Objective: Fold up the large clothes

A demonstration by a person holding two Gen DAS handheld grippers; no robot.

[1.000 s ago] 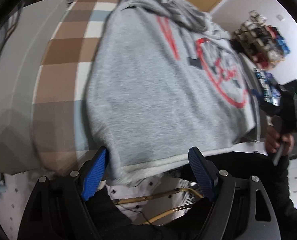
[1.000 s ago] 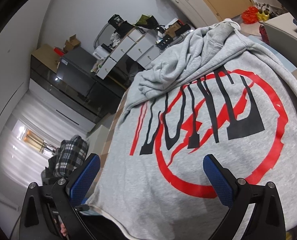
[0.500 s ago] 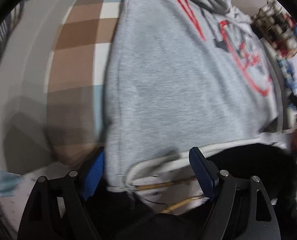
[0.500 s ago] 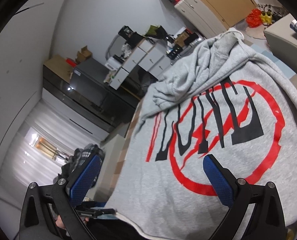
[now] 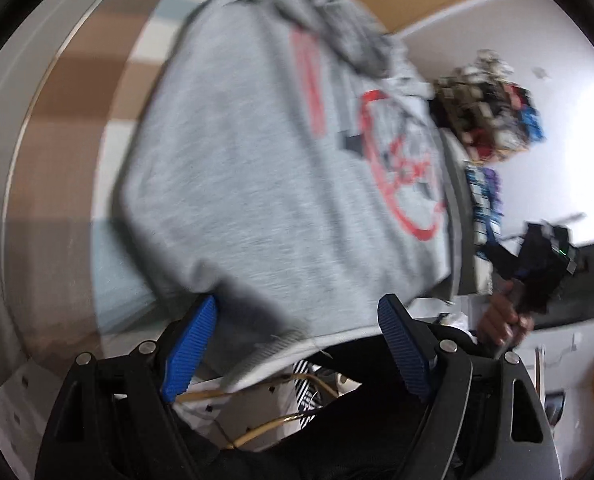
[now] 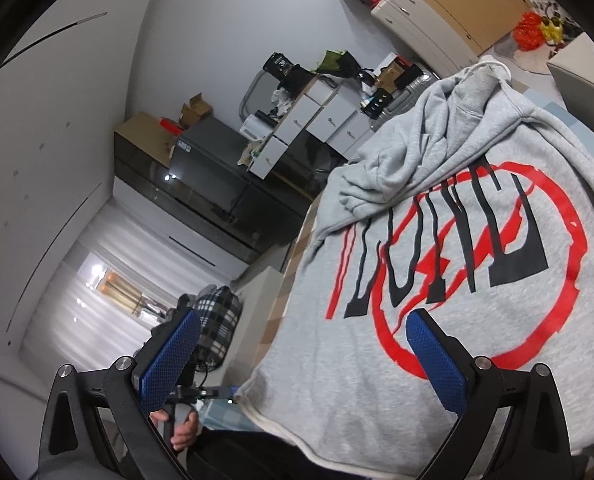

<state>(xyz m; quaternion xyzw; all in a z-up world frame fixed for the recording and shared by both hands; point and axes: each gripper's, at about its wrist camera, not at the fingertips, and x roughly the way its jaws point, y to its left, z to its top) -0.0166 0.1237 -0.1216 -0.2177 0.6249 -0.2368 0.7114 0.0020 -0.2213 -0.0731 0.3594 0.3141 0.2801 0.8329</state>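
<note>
Left wrist view: the left gripper (image 5: 297,344) is standing with its blue pads spread wide at the bottom of the frame, pinching nothing. Between and above them the grey sweatshirt (image 5: 257,168) is lying spread over the checked brown-and-white surface (image 5: 57,92), filling the centre; its pale hem is hanging across the lower middle, level with the pads. At the right edge a hand (image 5: 505,316) is gripping the right gripper's handle.

Right wrist view: the right gripper (image 6: 303,354) is likewise holding its pads wide apart, gripping nothing. The sweatshirt (image 6: 437,280) is filling the right half, its red ring and black lettering facing up, with bunched cloth lying toward the upper right. At lower left a hand (image 6: 181,428) is holding the left gripper's handle.
</note>
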